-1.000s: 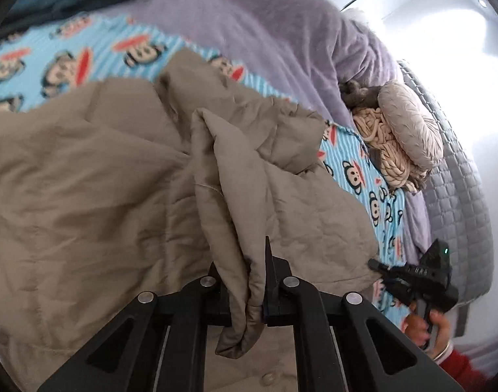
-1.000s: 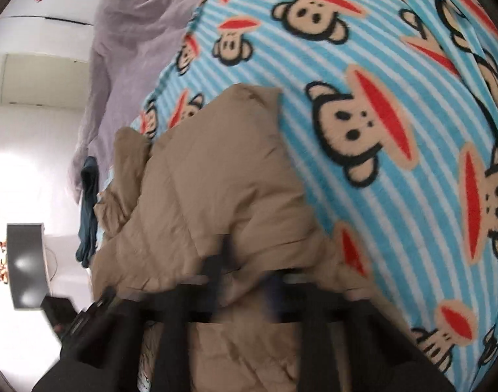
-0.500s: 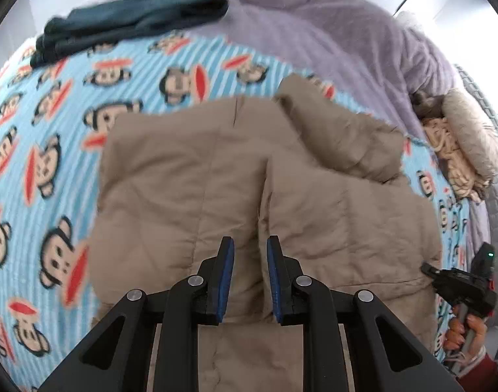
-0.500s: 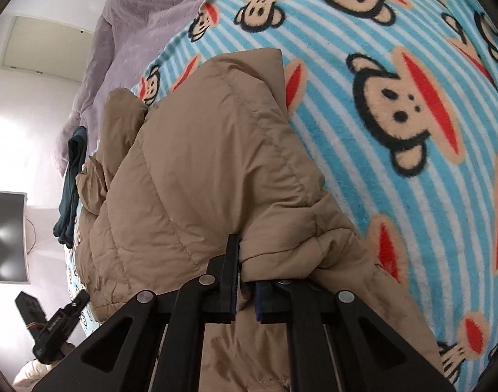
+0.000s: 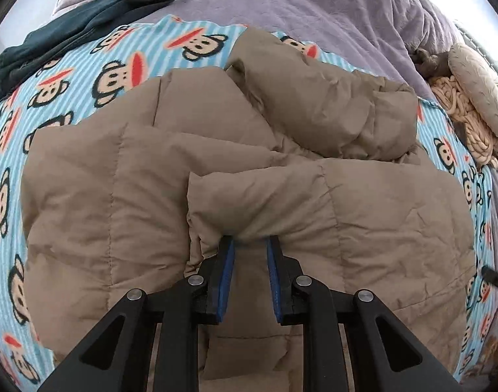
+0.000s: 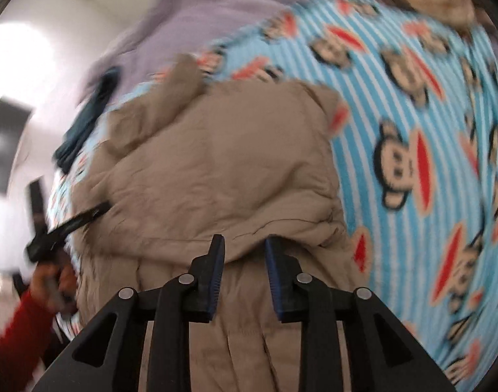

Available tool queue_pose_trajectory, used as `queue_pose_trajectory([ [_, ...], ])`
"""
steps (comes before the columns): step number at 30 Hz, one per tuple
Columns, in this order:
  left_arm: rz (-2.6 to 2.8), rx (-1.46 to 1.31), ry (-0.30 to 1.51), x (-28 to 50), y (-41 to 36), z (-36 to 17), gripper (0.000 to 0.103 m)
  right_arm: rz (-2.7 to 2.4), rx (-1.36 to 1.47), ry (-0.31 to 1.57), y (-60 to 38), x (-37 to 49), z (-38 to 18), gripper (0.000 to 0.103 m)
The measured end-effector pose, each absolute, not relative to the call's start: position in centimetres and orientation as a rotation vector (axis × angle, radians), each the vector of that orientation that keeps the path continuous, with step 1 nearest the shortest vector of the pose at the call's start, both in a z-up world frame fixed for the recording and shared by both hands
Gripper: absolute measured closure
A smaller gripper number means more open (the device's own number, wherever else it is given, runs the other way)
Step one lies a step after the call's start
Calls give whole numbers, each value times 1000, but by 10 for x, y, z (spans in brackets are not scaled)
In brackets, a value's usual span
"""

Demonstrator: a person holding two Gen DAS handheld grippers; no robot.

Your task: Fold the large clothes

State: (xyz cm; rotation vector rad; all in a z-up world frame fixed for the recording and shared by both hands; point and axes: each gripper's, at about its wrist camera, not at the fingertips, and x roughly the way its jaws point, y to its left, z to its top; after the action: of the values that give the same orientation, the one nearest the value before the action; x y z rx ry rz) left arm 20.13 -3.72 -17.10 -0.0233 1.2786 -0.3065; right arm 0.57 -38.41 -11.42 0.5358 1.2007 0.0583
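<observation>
A tan puffer jacket [image 5: 249, 179] lies folded on the blue monkey-print blanket [image 5: 85, 75]. My left gripper [image 5: 249, 245] points down at the near edge of the jacket's top fold. Its blue pads [image 5: 227, 271] stand apart and press on nothing. In the right wrist view the jacket [image 6: 222, 163] spreads ahead, blurred. My right gripper [image 6: 244, 245] sits at its near folded edge with its jaws opening; the fabric lies beyond the fingertips, not pinched. The left gripper [image 6: 69, 225] shows at the left, held by a hand in a red sleeve [image 6: 16, 336].
A dark teal garment [image 5: 85, 23] lies at the far left on the blanket. A purple quilt [image 5: 314, 9] covers the far side. A beige knitted cushion [image 5: 477, 98] sits at the right. A dark screen [image 6: 3, 143] stands against the white wall.
My left gripper let go of the raised jacket fold, which now lies flat, and came down close to it. My right gripper released the jacket's edge, rose and rolled.
</observation>
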Motion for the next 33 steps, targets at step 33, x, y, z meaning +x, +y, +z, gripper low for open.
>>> queue_pose_trajectory([
  [33, -197, 36, 1232, 165, -28, -137, 81, -200, 508, 1201, -407, 19, -141, 80],
])
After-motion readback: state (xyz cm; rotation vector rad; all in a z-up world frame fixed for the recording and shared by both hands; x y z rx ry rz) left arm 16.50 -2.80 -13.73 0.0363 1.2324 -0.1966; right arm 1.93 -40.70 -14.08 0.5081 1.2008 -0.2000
